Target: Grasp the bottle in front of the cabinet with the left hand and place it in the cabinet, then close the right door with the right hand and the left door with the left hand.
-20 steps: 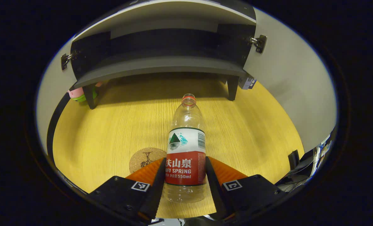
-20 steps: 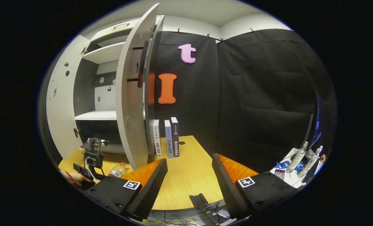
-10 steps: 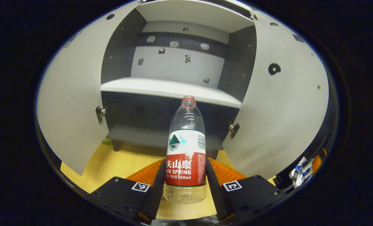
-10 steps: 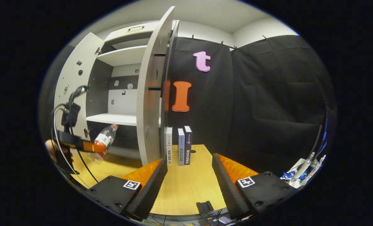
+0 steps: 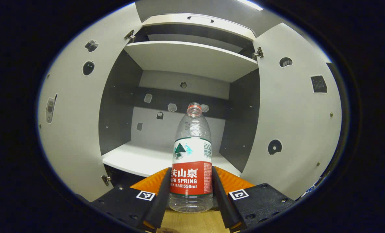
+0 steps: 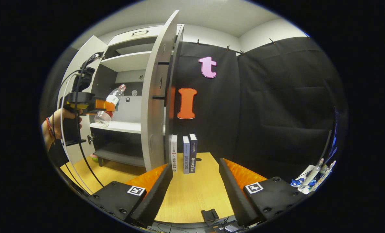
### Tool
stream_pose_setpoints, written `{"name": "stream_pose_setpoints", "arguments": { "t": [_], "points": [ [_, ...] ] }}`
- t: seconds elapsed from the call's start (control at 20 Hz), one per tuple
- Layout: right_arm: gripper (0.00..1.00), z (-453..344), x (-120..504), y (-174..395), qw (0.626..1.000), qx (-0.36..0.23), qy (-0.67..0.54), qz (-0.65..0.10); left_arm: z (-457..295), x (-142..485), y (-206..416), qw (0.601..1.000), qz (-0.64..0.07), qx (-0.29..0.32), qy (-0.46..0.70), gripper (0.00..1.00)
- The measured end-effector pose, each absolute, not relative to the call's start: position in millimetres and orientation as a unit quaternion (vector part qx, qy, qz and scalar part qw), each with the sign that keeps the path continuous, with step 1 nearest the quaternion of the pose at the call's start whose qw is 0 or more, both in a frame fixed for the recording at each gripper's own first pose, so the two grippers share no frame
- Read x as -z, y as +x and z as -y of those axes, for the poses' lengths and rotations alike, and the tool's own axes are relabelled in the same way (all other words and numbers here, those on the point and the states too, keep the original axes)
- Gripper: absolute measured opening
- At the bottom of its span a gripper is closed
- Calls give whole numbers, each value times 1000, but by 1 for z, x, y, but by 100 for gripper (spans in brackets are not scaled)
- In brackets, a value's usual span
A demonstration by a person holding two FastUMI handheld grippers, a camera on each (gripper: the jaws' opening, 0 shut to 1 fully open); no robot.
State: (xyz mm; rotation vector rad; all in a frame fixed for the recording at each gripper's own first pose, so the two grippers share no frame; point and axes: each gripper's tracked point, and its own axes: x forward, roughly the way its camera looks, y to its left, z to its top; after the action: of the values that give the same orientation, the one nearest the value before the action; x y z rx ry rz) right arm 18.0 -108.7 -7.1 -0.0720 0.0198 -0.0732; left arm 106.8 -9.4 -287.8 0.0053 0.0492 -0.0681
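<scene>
My left gripper (image 5: 191, 194) is shut on a clear, capless water bottle (image 5: 191, 152) with a red and white label, both fingers pressing its lower body. The bottle is held in the air, level with the cabinet's white middle shelf (image 5: 137, 158), its neck leaning toward the opening. Both cabinet doors stand open: the left door (image 5: 72, 113) and the right door (image 5: 292, 113). In the right gripper view, the left gripper (image 6: 98, 105) and bottle (image 6: 109, 103) hang in front of the shelf (image 6: 118, 127), held by a hand (image 6: 58, 121). My right gripper (image 6: 195, 184) is open over the wooden table (image 6: 189, 197), beside the right door's edge (image 6: 156, 97).
Three books (image 6: 183, 152) stand on the table against the black cloth, right of the cabinet. A small black stand (image 6: 209, 214) sits at the table's near edge. A pink and green object (image 6: 94, 157) lies beneath the cabinet. Bottles (image 6: 315, 166) stand on a side desk, far right.
The left gripper has lifted the bottle from just above the table up to the middle shelf's height and closer to the cabinet opening. The right gripper has barely moved.
</scene>
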Motion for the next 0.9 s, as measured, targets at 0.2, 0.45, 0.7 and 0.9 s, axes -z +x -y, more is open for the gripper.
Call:
{"name": "stream_pose_setpoints", "arguments": {
  "t": [0.2,0.45,0.7,0.9],
  "points": [
    [90,124,3,16,998,59,-31,-7,10,290,108,1000,2,25,-1,69],
    [90,145,-2,20,996,81,-32,-3,10,298,112,1000,4,10,23,70],
    [90,152,5,29,995,90,-29,-15,11,293,107,998,-54,3,12,72],
    [96,150,8,39,996,81,-30,-25,13,302,111,996,-76,3,44,75]
  ]
}}
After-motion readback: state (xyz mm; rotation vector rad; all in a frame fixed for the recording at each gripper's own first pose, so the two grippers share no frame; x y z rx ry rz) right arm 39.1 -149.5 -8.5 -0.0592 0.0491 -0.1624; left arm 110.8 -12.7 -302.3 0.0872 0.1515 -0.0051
